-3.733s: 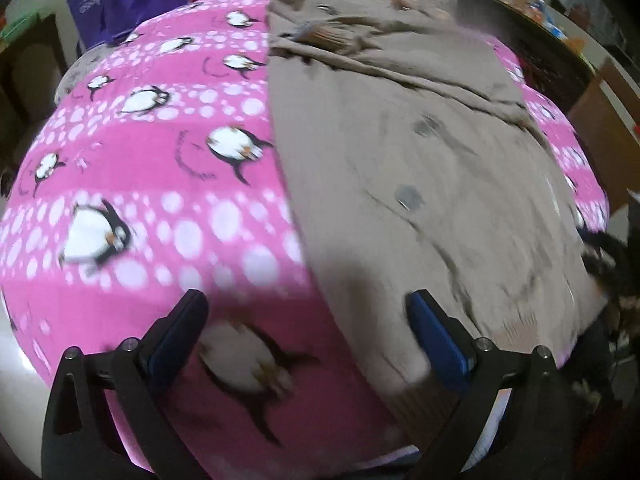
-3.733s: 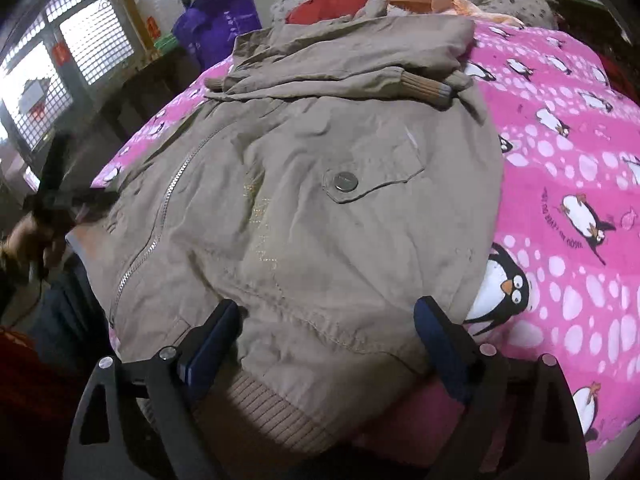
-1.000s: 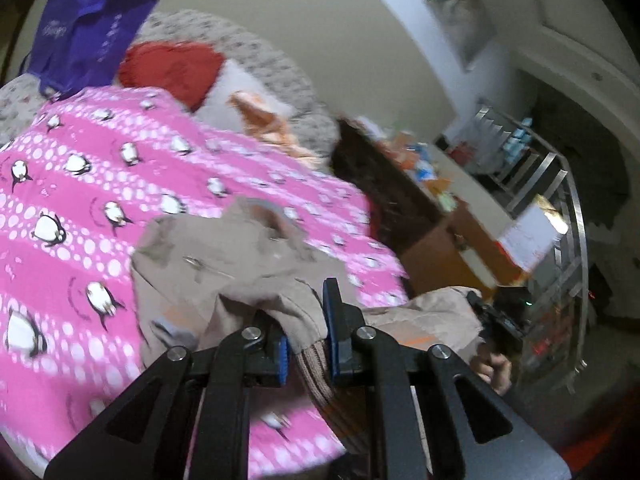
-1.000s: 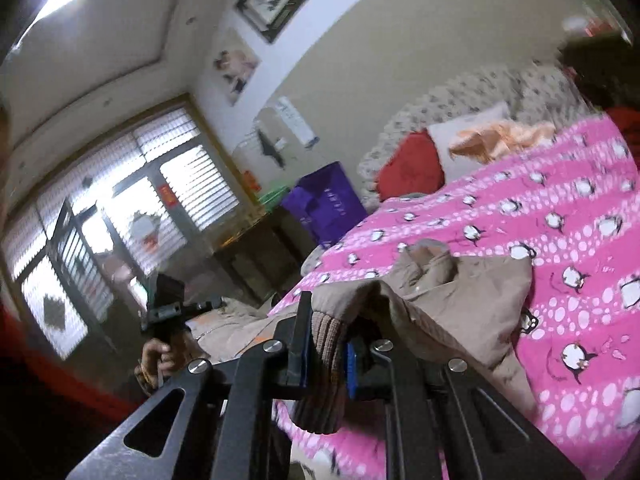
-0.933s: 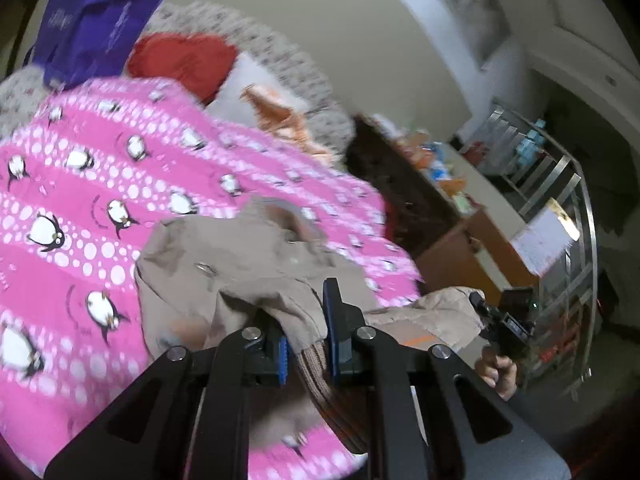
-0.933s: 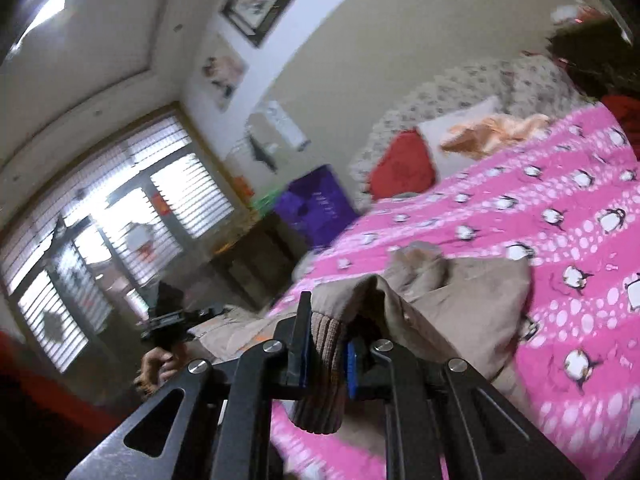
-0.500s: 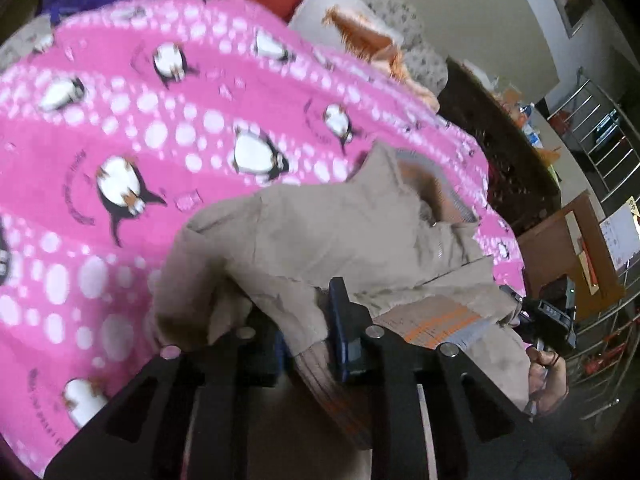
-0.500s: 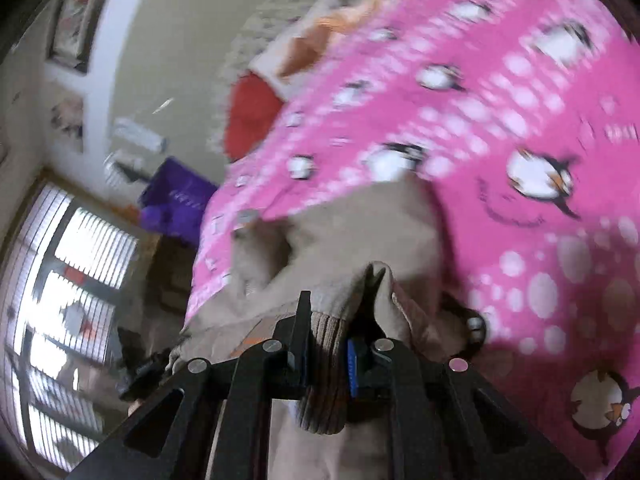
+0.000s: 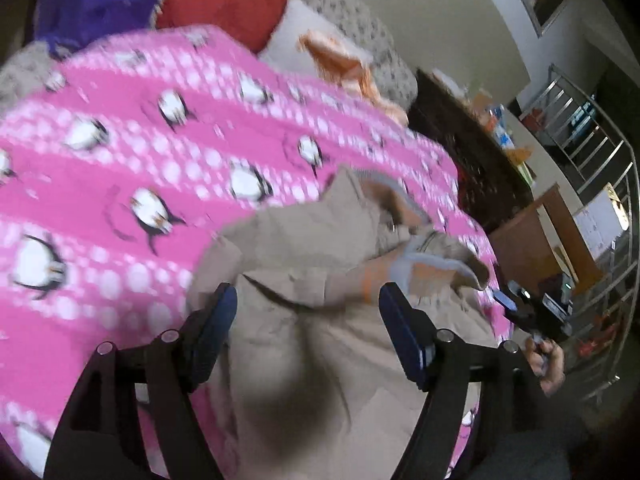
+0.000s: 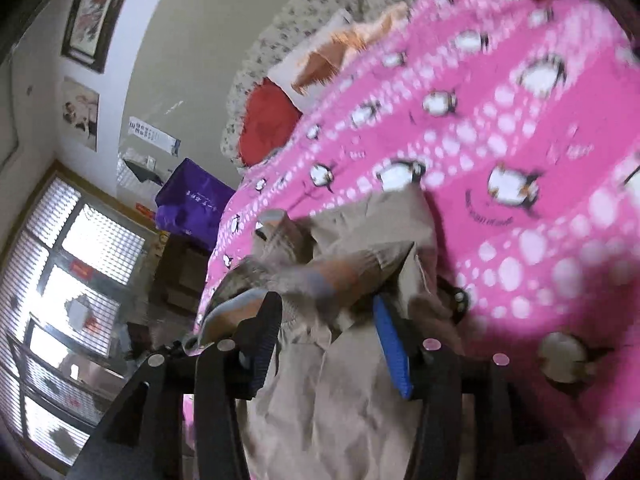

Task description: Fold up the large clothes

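Observation:
A beige jacket lies folded over itself on the pink penguin blanket, its grey and orange lining showing at the fold. My left gripper hovers just above it. Its jaws are opening, and the blue pads stand wide apart without pressing the cloth. In the right wrist view the jacket bunches under my right gripper. Those jaws are also opening, with loose fabric between them and not pinched. The right gripper and the hand holding it show at the jacket's far edge.
At the head of the bed lie a red pillow, an orange cloth and a purple bag. A dark cabinet and a metal rack flank one side, and a bright window the other.
Both grippers came down toward the bed carrying the jacket's ribbed hem, then opened and let it go. The jacket's lower half now lies folded over its upper half.

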Tool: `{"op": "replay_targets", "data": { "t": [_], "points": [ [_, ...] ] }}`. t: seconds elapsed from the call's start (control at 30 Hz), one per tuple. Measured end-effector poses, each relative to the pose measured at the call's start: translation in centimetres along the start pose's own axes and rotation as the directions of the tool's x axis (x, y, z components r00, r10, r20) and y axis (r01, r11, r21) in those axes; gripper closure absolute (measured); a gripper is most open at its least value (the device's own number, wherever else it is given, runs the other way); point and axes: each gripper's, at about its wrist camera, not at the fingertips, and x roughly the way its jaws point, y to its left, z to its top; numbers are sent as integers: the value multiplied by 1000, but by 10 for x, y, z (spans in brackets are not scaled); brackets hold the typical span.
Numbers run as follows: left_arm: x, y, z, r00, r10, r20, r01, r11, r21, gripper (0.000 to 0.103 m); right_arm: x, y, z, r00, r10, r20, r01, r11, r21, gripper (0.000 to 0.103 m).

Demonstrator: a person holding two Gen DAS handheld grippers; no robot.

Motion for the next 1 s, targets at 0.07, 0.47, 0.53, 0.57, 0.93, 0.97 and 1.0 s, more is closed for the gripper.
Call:
{"op": "replay_targets", "data": {
  "t": [0.07, 0.47, 0.53, 0.57, 0.93, 0.97, 1.0],
  "points": [
    [-12, -17, -1, 998, -30, 53, 28, 999, 37, 30, -9, 23, 0, 998, -65, 20, 67, 992, -107, 53],
    [107, -107, 16, 959, 283, 17, -280, 937, 210, 30, 97, 68, 12, 912, -396, -104, 363, 900, -242, 86],
    [124, -96, 21, 949, 316, 4, -311, 933, 182, 30, 113, 62, 16, 912, -389, -129, 352, 904, -242, 84],
    [132, -90, 24, 943, 332, -4, -327, 930, 169, 30, 123, 58, 19, 896, -422, -137, 381, 891, -247, 86],
    [150, -32, 6, 954, 292, 66, -295, 955, 32, 30, 166, -3, 43, 918, -377, -125, 353, 919, -176, 103],
    [152, -30, 8, 952, 299, 65, -301, 953, 24, 30, 166, -4, 40, 926, -363, -101, 342, 922, -183, 103],
    [154, -29, 10, 949, 307, 67, -309, 951, 19, 30, 166, -6, 37, 933, -351, -81, 332, 925, -185, 103]
  ]
}}
